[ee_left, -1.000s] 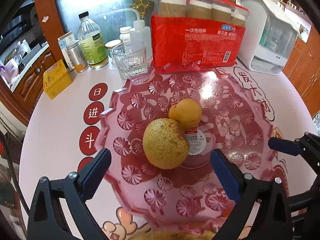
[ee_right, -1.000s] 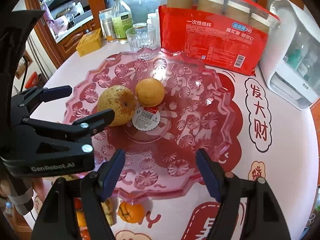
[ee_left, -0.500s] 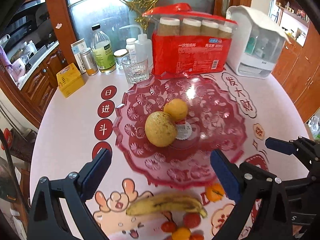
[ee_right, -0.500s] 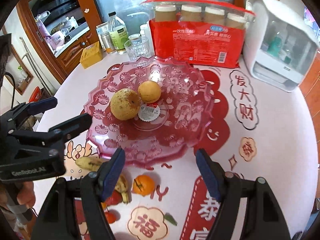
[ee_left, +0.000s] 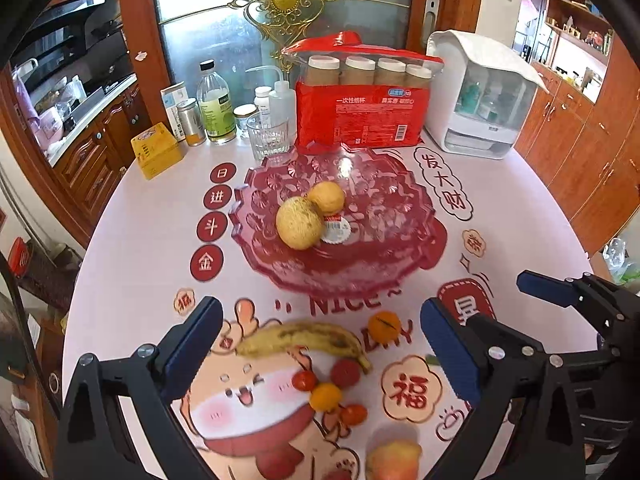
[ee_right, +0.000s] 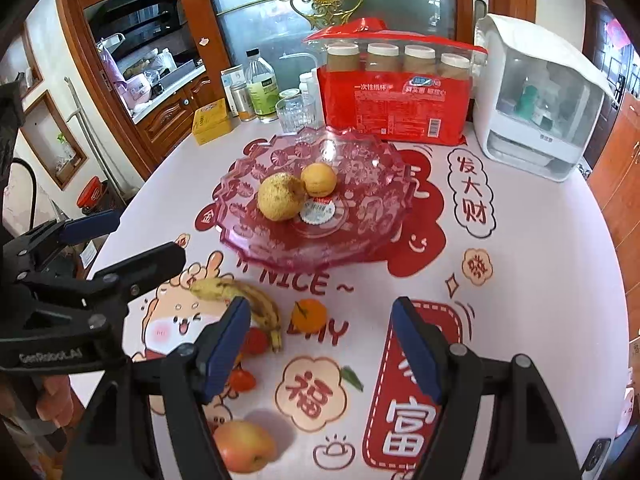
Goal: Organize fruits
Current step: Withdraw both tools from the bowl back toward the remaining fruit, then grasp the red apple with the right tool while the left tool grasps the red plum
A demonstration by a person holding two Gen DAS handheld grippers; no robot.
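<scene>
A pink glass plate (ee_left: 384, 272) (ee_right: 372, 236) holds a speckled pear (ee_left: 299, 222) (ee_right: 279, 197) and an orange (ee_left: 329, 197) (ee_right: 319, 179). On the table in front of it lie a banana (ee_left: 304, 340) (ee_right: 240, 292), a tangerine (ee_left: 384, 325) (ee_right: 308, 315), an apple (ee_left: 394, 460) (ee_right: 244, 445) and several small red and orange fruits (ee_left: 326, 396). My left gripper (ee_left: 320, 344) is open and empty above the banana. My right gripper (ee_right: 320, 344) is open and empty, near the tangerine.
A red pack of paper cups (ee_left: 362, 116), a white dispenser (ee_left: 480, 104), a drinking glass (ee_left: 268, 138), bottles (ee_left: 215, 108) and a yellow box (ee_left: 156, 150) stand at the table's far edge. The round table (ee_left: 132, 240) drops off left and right.
Both grippers have pulled back and up from the plate. The banana, tangerine, apple and small fruits have come into view in front of them. Both stay open and empty.
</scene>
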